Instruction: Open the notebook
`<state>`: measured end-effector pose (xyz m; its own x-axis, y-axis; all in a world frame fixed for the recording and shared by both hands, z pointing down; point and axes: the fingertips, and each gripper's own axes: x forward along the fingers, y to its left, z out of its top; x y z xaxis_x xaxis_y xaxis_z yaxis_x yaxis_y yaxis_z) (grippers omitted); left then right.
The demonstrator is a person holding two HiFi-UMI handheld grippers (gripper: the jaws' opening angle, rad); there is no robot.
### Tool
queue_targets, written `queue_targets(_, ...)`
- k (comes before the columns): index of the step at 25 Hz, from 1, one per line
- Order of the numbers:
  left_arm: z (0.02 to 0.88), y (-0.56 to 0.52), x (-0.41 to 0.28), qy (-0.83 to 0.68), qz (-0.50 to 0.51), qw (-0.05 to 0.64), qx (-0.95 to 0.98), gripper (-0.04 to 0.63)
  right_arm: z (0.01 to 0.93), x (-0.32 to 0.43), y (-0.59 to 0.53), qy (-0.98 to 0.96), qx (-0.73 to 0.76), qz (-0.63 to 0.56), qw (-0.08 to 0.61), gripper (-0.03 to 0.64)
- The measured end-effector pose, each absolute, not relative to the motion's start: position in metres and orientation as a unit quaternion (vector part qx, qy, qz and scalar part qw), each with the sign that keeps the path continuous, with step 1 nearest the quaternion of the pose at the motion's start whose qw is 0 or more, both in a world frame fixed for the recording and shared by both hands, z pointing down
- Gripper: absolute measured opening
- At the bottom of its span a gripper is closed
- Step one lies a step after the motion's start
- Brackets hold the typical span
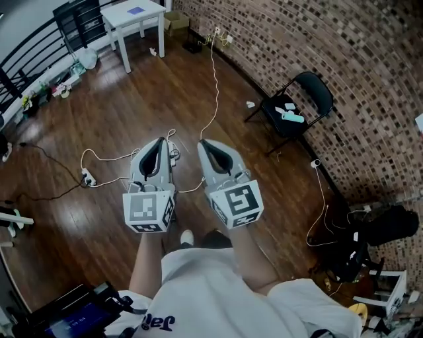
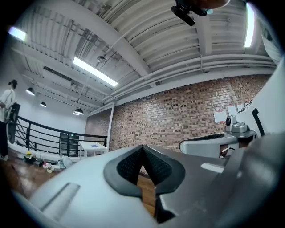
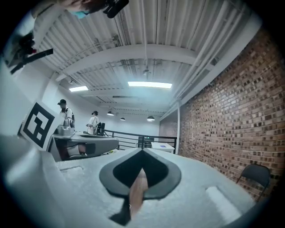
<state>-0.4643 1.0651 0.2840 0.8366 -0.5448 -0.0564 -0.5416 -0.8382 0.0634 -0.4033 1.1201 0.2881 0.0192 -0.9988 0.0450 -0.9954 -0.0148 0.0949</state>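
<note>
Open floor (image 1: 132, 119) ahead; chair (image 1: 294, 105), brick wall (image 1: 344, 66) rightward.

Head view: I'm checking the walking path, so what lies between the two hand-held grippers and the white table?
Head view shows bare wooden floor from the left hand-held gripper and right hand-held gripper up to the white table; a white cable runs alongside.

The left gripper (image 1: 160, 140) and right gripper (image 1: 204, 142) hover side by side above a wooden floor (image 1: 99, 119)

Left tongs (image 1: 160, 140), right tongs (image 1: 203, 142) closed; level
</note>
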Motion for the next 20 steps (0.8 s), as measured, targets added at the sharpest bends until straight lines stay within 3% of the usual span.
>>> queue_targets(10,0.291,0.999,-0.406,-0.288,-0.028,0.026,0.957,0.015,0.296,-0.345,1.042,-0.716,0.697,-0.017,0.039,-0.008)
queue_targets(20,0.269,0.889,-0.306,-0.317,-0.037,-0.002,0.948,0.015,0.270,-0.229,0.937,-0.729,0.683,-0.044,0.013,-0.008)
